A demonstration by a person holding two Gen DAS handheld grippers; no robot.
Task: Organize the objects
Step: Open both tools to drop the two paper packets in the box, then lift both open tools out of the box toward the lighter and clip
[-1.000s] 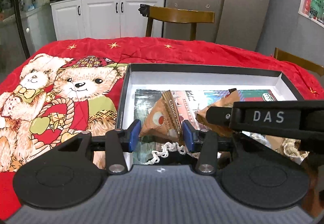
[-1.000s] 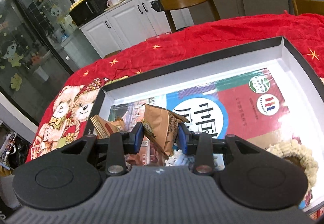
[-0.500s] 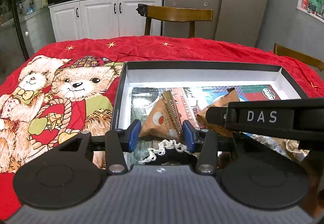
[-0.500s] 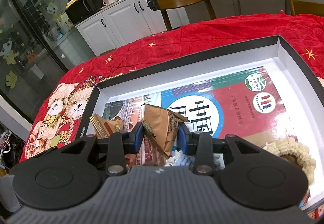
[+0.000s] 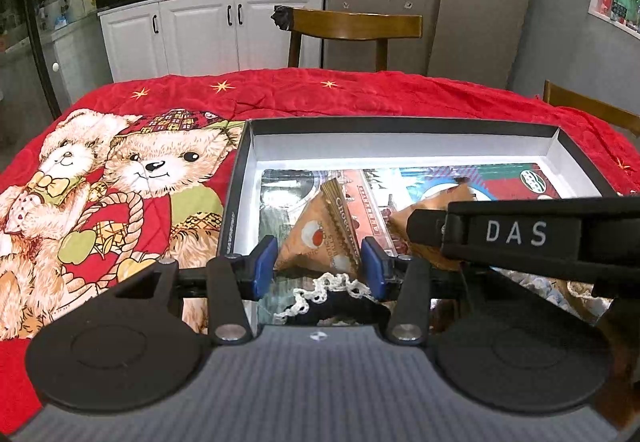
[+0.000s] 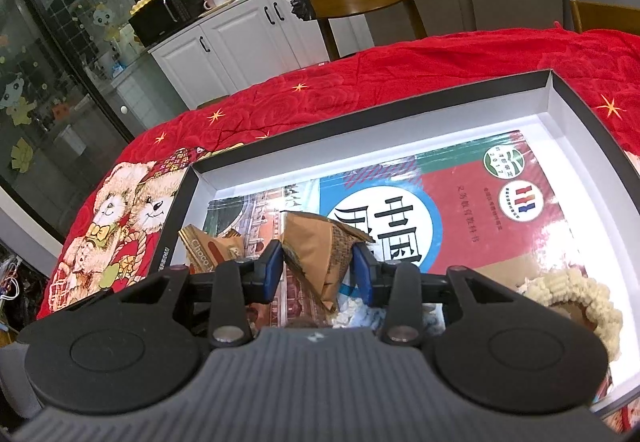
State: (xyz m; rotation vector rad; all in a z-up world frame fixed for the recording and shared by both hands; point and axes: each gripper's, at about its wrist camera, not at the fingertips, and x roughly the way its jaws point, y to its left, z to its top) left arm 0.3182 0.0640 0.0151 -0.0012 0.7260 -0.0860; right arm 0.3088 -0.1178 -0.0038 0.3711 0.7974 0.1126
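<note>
A black, white-lined box [image 5: 400, 124] lies on the red bear-print cloth, with a colourful book [image 6: 480, 210] flat inside it. My left gripper [image 5: 319, 266] is low over the box's near left corner. Its blue pads touch both sides of a triangular orange Choco snack packet [image 5: 320, 238]. My right gripper [image 6: 318, 268] is just to its right, and its side shows as a black "DAS" bar [image 5: 516, 234]. The right jaws are opening, with a brown snack packet [image 6: 320, 250] still filling the gap and touching both pads. The orange packet [image 6: 208, 246] also shows at the left.
A white lace item [image 5: 332, 288] lies under the left fingers. A cream knitted ring [image 6: 568, 294] sits at the box's near right. A wooden chair [image 5: 356, 26] stands beyond the table, with white cabinets behind it. The red bear cloth [image 5: 120, 182] spreads to the left of the box.
The right jaws have spread a little and the brown packet between them has puffed out wider. Both hands and the orange packet have kept their places.
</note>
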